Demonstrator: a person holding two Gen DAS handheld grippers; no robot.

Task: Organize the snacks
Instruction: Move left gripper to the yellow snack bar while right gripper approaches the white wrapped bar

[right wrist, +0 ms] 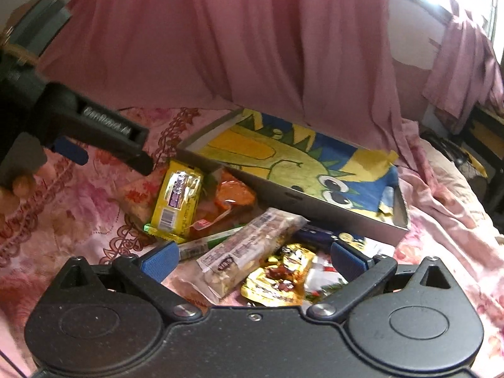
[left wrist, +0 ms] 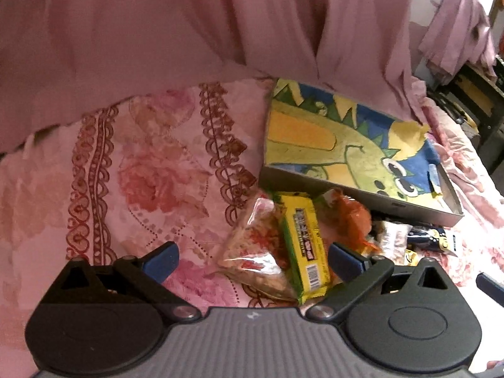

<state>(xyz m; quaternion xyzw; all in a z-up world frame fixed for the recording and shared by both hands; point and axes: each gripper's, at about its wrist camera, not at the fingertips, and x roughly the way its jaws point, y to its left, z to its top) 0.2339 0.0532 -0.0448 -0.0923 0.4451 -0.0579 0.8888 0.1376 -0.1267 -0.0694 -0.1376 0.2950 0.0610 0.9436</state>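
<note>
Here, the scene line by line:
Left tool (left wrist: 252, 260): pads apart, empty, hovering over the yellow bar (left wrist: 304, 242) and a clear crinkly snack bag (left wrist: 252, 252).
Right tool (right wrist: 252, 260): pads apart, empty, above the clear-wrapped nut bar (right wrist: 249, 249) and gold foil packets (right wrist: 280, 278).
Snacks: heaped on the floral bedspread (left wrist: 126, 173), just beside the shallow tray (right wrist: 346, 220).
Risk: slick, overlapping wrappers could slip or drag neighbours; soft bedding gives under pressure.
Materials: glossy film, crumpled foil, rigid grey tray with painted dinosaur lining.

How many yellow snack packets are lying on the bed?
2, maybe more hidden in the pile. One yellow wrapped bar lies left, near the tray's corner; one crinkled gold foil packet sits between the right gripper's fingers.
</note>
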